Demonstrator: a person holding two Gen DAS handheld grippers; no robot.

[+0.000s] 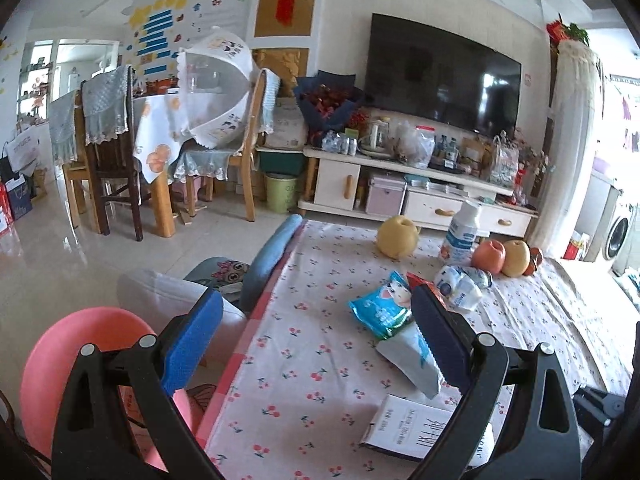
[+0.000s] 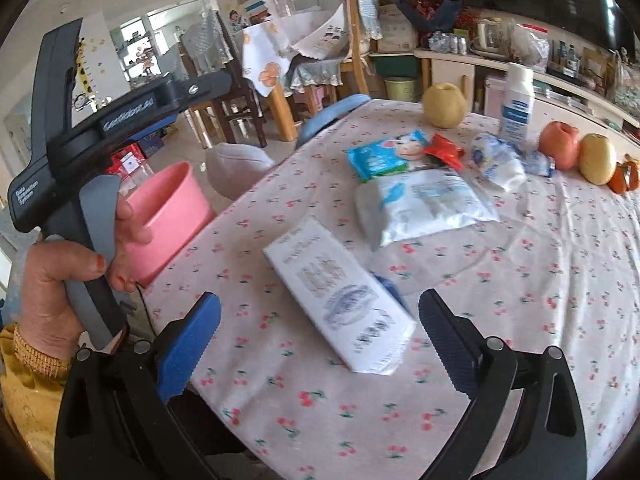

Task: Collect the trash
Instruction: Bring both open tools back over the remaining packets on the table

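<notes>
The person is working at a tabletop covered in a white cloth printed with small cherries, holding one claw in each hand. Both claws stand apart and empty. The right claw is hovering just above the white rectangular paper box with grey printing, which is lying flat near the front of the tabletop, angled across the gap between the blue pads. The left claw is hanging at the tabletop's left edge, with the pink round plastic bin standing just beside that edge, below it; that bin looks like the place for the rubbish.

Further back lies more trash: a white soft plastic pouch with blue print, a blue snack wrapper with a cartoon animal, a red crumpled wrapper and a white crumpled wrapper with blue lettering. The yellow pears, the red apple and the upright white bottle are probably not rubbish and should be left alone.

The step in hand seems to be taking the box. To do it well, the right claw should turn so that its pads face the box's long sides, come down until both pads straddle the narrow width, then close firmly without crushing. A flat box offers little height, so a low approach matters; otherwise the pads may slide over the top.
</notes>
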